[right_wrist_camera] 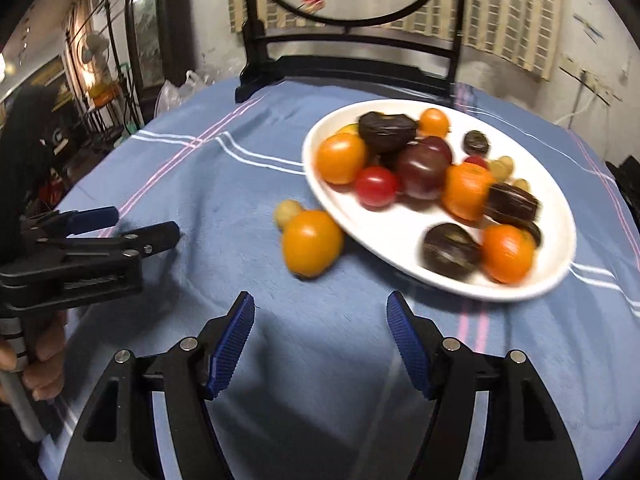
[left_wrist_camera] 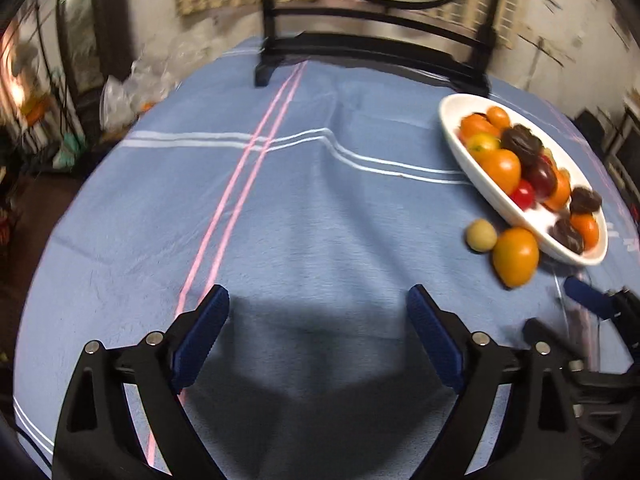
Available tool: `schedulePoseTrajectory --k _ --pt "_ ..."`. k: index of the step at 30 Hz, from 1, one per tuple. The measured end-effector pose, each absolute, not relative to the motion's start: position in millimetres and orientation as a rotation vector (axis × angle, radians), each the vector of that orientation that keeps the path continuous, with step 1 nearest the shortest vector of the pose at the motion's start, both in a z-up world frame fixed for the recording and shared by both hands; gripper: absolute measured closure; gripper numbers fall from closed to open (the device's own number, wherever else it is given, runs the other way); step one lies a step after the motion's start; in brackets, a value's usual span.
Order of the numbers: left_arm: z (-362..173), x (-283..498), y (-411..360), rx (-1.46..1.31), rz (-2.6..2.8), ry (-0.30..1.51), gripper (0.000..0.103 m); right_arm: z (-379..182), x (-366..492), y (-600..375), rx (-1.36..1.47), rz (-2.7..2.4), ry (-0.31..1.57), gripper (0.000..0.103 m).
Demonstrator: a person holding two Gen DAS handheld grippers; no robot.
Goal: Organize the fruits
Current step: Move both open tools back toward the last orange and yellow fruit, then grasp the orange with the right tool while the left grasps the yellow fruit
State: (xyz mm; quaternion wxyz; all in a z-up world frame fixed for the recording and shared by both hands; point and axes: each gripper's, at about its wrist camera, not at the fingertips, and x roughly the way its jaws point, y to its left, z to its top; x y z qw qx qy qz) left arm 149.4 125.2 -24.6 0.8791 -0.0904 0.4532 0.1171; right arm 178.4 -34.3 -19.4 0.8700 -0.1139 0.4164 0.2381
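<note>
Since both the left tongs and right tongs hang spread and empty, nothing's held yet. That loose orange fruit beside the plate on the table looks smooth, roundish and probably squishable, so I'd pinch it gently across its widest part or it'll roll.

Cloth: pale blue, crossed by thin white stripes and pink stripes
Oval dish: plain white
Fruit in dish: orange, one bright red, one deep purple-red, several dark brown and ridged
Loose on cloth: orange fruit, small yellow-green fruit
Gripper pads: ribbed blue on black frames
Stand behind: black
</note>
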Motion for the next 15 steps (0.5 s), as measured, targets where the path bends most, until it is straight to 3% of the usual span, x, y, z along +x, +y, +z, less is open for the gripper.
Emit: schedulePoseTrajectory --k 4,7,9,15 --pt "-22 149 134 -0.233 0.255 0.941 0.015 -26 194 -12 -0.272 0.461 0.876 0.035" --pt "-23 150 134 -0.241 0.253 0.949 0.015 -31 210 -7 -0.23 0.439 0.905 0.043" --pt "-24 152 134 -0.239 0.261 0.954 0.015 -30 212 -2 -0.245 0.412 0.895 0.067" --pt "-27 155 131 -0.223 0.254 0.947 0.015 -30 203 -15 -0.22 0.433 0.916 0.067"
